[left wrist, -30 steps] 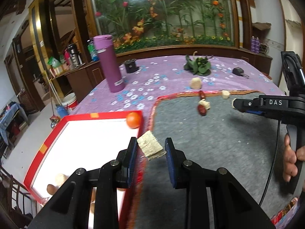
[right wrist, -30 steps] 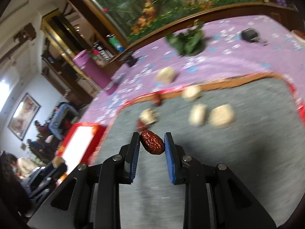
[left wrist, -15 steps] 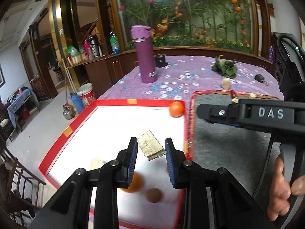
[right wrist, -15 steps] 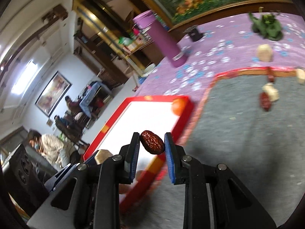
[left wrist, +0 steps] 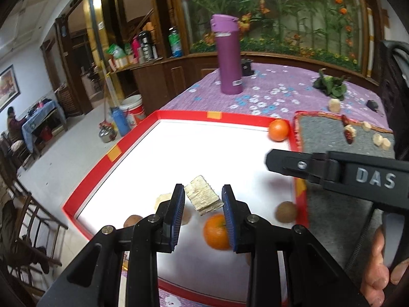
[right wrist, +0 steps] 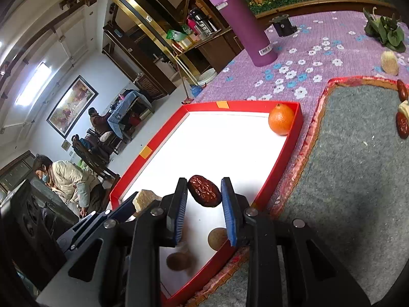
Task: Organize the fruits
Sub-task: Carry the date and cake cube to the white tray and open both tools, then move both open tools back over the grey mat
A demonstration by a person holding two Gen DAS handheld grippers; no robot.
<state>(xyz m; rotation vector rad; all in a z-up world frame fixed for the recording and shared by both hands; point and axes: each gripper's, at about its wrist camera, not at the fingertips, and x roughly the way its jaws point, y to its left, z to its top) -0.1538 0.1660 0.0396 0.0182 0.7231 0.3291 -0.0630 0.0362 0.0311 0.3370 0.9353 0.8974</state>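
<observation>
Fruit pieces were gripped over the red tray [left wrist: 112,151]. The left gripper [left wrist: 203,199] pinched a pale, tilted block [left wrist: 202,198] between narrow jaws, an orange [left wrist: 216,231] lying at five o'clock beneath it. The right gripper [right wrist: 204,197] clamped a wrinkled red date [right wrist: 204,191]. Another orange [right wrist: 281,119] sat in the tray's far corner, at one o'clock.
</observation>
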